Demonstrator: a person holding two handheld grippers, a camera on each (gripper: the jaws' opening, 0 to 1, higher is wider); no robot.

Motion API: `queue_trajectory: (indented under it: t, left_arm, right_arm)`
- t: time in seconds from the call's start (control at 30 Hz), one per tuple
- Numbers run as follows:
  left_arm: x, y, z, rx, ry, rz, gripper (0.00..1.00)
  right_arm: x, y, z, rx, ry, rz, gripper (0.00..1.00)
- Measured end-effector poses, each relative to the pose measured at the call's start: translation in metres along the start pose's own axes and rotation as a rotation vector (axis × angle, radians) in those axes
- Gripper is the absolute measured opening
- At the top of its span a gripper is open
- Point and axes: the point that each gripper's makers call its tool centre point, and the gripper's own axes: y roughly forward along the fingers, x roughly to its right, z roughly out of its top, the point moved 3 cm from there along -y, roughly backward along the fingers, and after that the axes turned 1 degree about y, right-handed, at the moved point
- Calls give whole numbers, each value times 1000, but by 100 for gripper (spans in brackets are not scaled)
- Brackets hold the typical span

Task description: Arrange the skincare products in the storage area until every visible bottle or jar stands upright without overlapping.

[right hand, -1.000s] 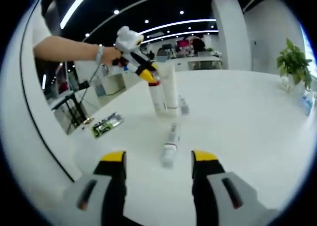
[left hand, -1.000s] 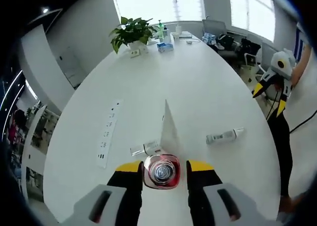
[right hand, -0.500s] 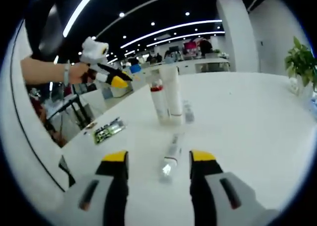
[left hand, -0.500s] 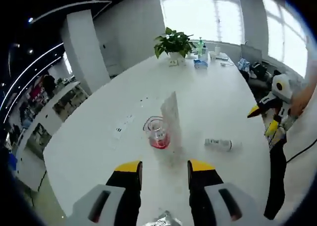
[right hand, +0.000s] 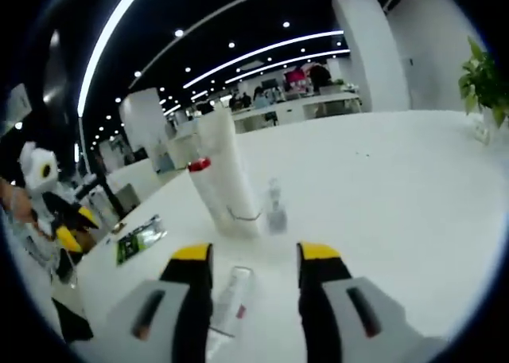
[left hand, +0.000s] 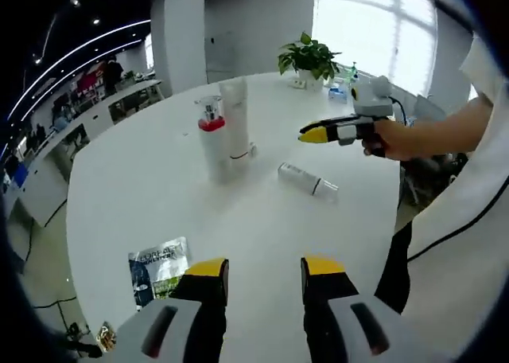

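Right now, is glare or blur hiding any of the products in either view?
Left gripper view: the window blows out, but the lying bottle and the upright tubes on the white table stay sharp. Right gripper view: softer overall; the lying bottle between the right hand-held gripper's jaws is blurred.

On the table [left hand: 119, 180], the bottle [left hand: 211, 144] and the tube [left hand: 235, 116] stand upright side by side, touching or nearly so; in the right gripper view a small bottle [right hand: 275, 210] stands just right of the tube; the lying bottle [left hand: 307, 179] rests right of the pair, apart from them; the sachet [left hand: 157, 267] lies flat at the near edge, left of the left gripper [left hand: 262, 269]; the potted plant [left hand: 310, 58] stands at the far edge; the right gripper [left hand: 312, 134] hovers above the lying bottle.
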Motion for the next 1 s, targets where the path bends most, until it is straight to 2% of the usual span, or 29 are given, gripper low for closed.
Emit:
queue_trajectory:
  t: [0.03,0.2,0.27,0.47,0.53,0.6,0.67,0.73,0.83,0.97,1.0]
  left_arm:
    - [6,-1,-5,-2,-44,7,37]
    - [20,-3,-12,1,-74,14,37]
    - [23,-6,-15,-8,-83,20,37]
    - [21,-10,-26,-22,-143,54,37]
    - [20,-11,-29,-26,-159,61,37]
    - [19,-12,-31,-29,-171,70,37]
    - [18,-14,-35,-34,-196,83,37]
    - [17,-15,-36,-35,-216,91,36]
    - [16,-16,-38,-40,-231,100,36]
    - [12,-16,-39,-48,-256,111,36]
    - [12,-16,-39,-48,-256,111,36]
  right_arm:
    - [2,6,2,-1,1,2,39]
    - [16,42,15,-21,-21,-17,36]
    - [20,50,18,-35,-21,-28,36]
    - [34,88,32,-116,-28,-33,33]
    - [41,101,40,-120,-29,-30,33]
    - [42,114,42,-162,15,5,34]
    - [45,126,44,-206,7,29,34]
    - [42,137,39,-287,36,73,34]
    - [43,150,41,-314,46,93,34]
    - [37,165,32,-437,-3,151,34]
    - [37,167,30,-451,-19,149,33]
